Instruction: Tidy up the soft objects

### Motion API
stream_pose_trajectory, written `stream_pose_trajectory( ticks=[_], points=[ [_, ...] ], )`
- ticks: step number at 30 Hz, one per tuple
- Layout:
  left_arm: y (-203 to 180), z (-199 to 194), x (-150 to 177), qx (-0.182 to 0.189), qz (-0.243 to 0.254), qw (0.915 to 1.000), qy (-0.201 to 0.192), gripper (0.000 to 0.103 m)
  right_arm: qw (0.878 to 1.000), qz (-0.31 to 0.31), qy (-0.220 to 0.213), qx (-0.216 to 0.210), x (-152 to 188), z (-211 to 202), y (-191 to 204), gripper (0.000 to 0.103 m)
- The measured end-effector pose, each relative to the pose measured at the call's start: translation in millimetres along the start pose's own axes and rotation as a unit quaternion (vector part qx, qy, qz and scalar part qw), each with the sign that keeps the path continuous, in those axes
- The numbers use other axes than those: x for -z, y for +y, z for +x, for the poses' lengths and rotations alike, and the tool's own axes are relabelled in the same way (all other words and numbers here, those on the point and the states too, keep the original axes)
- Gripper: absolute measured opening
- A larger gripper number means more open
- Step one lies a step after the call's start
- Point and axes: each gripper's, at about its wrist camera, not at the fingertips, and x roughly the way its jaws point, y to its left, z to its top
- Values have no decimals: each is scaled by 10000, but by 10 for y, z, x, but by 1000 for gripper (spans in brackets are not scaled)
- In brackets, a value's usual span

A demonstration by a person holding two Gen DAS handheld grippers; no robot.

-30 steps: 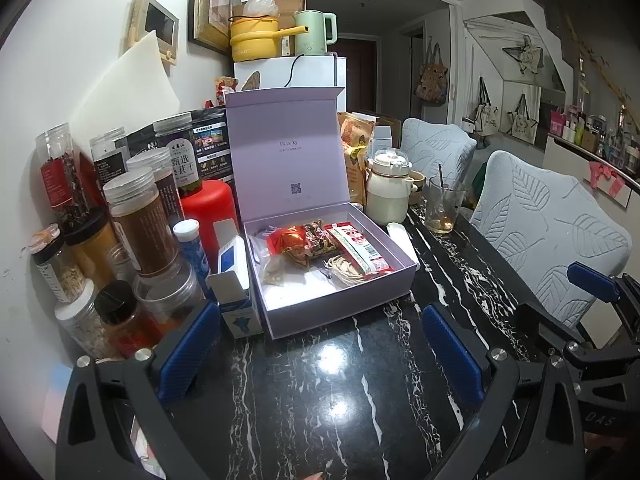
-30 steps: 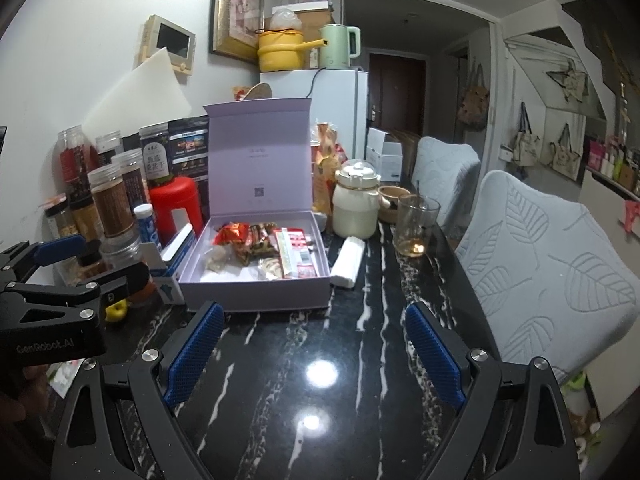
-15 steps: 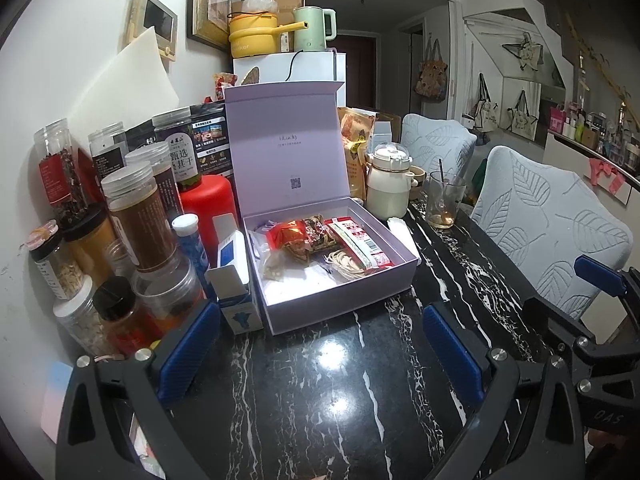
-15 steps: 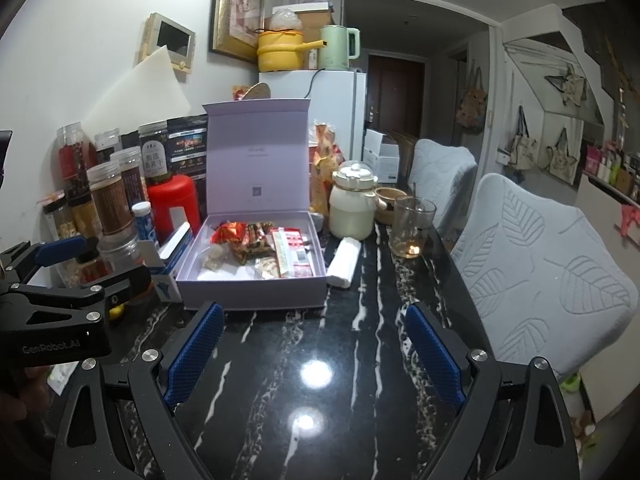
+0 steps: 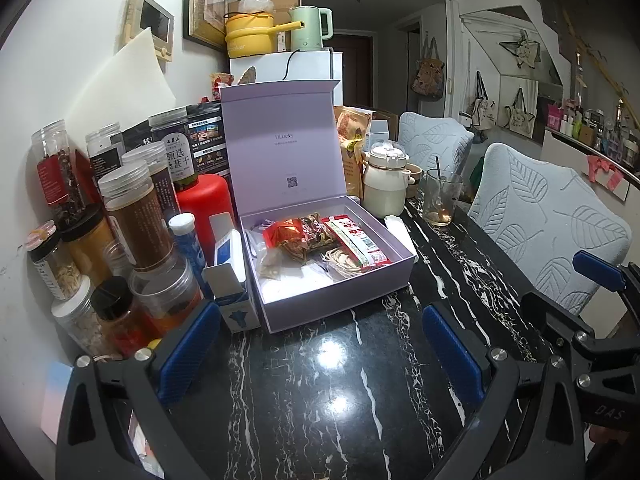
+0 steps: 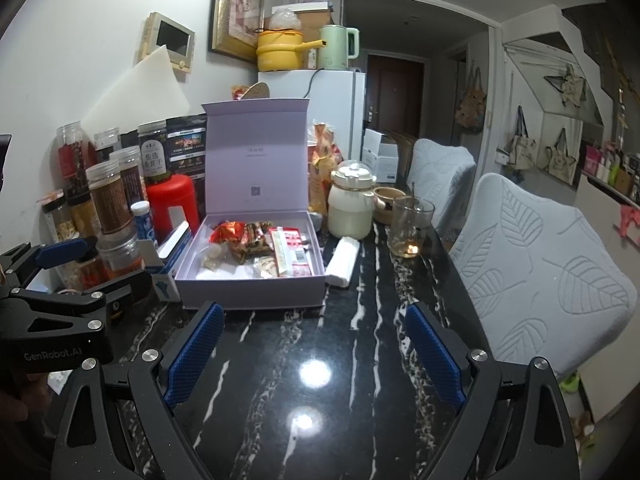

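Observation:
An open lilac gift box (image 5: 344, 300) (image 6: 248, 290) stands on the black marble table (image 5: 320, 400), lid upright. Inside lie soft snack packets: an orange-red foil packet (image 5: 286, 234) (image 6: 228, 234), a long red-and-white packet (image 5: 354, 242) (image 6: 290, 254) and a small pale pouch (image 5: 270, 266). A white tissue pack (image 6: 343, 260) lies right of the box. My left gripper (image 5: 320, 344) is open and empty, a short way in front of the box. My right gripper (image 6: 314, 348) is open and empty, also in front of it. The left gripper also shows in the right wrist view (image 6: 60, 272).
Several jars and bottles (image 5: 132, 216) and a red canister (image 5: 204, 204) crowd the table's left side by the wall. A small blue-and-white carton (image 5: 232, 280) stands against the box. A cream pot (image 5: 386, 188) and a glass (image 5: 440, 202) stand behind right. Two padded chairs (image 5: 552, 224) line the right edge.
Both grippers have drawn back slightly and risen a little. The box and its contents have not moved. Both stay open.

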Motion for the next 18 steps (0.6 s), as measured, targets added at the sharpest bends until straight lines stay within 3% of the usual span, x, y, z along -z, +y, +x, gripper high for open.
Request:
stream_pose_trajectory(
  ticks=[18],
  points=[
    [15,10,38,70,-39,9999,67,103,10000,-17,52,24,26,1,-12,93]
  ],
)
